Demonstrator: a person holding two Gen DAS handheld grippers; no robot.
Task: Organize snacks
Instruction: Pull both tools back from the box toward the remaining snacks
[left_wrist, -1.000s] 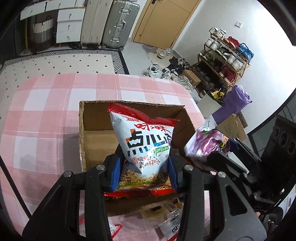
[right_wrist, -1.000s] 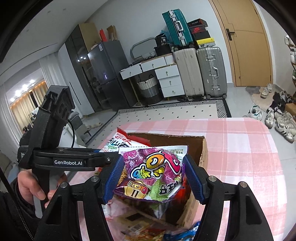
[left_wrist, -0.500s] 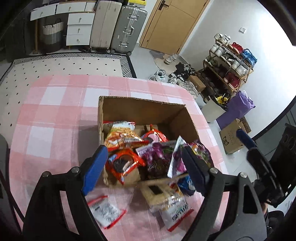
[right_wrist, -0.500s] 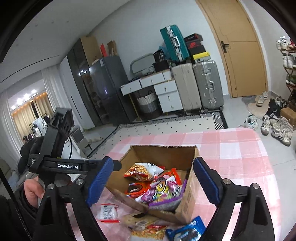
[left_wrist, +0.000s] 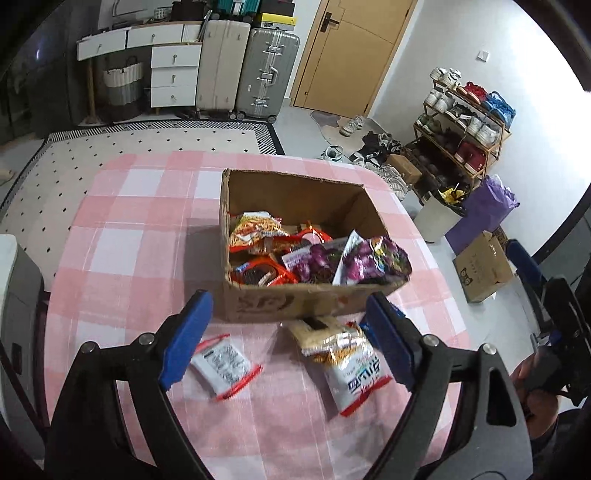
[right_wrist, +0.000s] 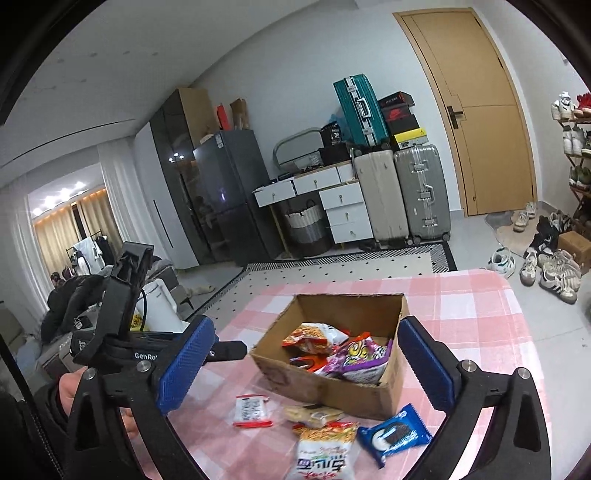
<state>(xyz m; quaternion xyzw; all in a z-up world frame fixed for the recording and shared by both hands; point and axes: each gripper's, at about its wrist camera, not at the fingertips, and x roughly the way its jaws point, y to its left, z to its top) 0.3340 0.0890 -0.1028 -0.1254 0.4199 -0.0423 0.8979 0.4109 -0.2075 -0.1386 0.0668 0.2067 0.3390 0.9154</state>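
Noodle snack bag (left_wrist: 351, 363) flat, long axis toward cardboard box (left_wrist: 295, 302).

**Room behind the table**

Two suitcases (left_wrist: 243, 66), beige and silver, stand at twelve o'clock beside white drawers (left_wrist: 173, 74). A tan door (left_wrist: 347, 55) is at one o'clock, a loaded shoe rack (left_wrist: 465, 125) at two o'clock, and a purple bag (left_wrist: 487, 206) near three. A patterned rug (left_wrist: 147, 136) lies at eleven o'clock.
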